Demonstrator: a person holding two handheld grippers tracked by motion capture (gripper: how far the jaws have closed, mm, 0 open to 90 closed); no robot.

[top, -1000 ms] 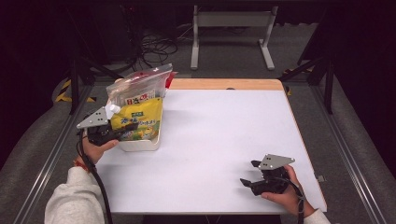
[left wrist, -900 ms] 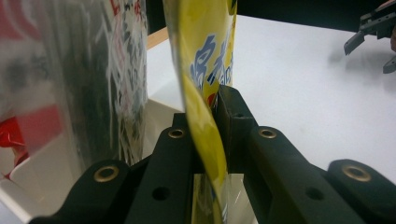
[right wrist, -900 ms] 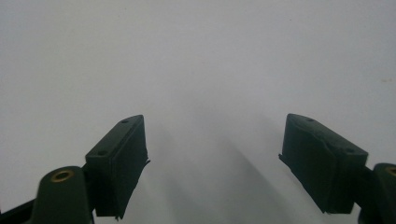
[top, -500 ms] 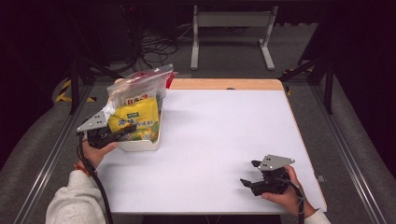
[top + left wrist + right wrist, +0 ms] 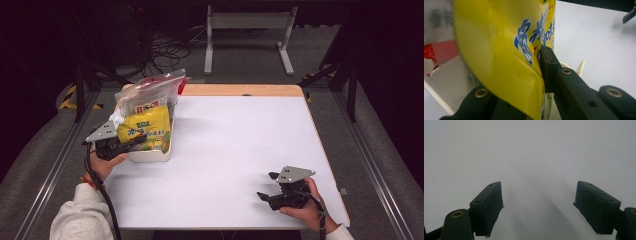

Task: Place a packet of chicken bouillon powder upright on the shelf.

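I see a white table top with a wooden edge along its far side, centre of the frame. Grey carpet floor around it, metal rails running down lower left and right. Upper centre has a grey metal stand, cables on the floor upper left; the room behind is dark, black drapes.

Both grippers black plastic, blocky jaws with brass-coloured screw inserts at the pivots. Left gripper and right gripper each carry a grey three-cornered plate with small holes. Black cable trails off the left. Person wears light grey sleeves.
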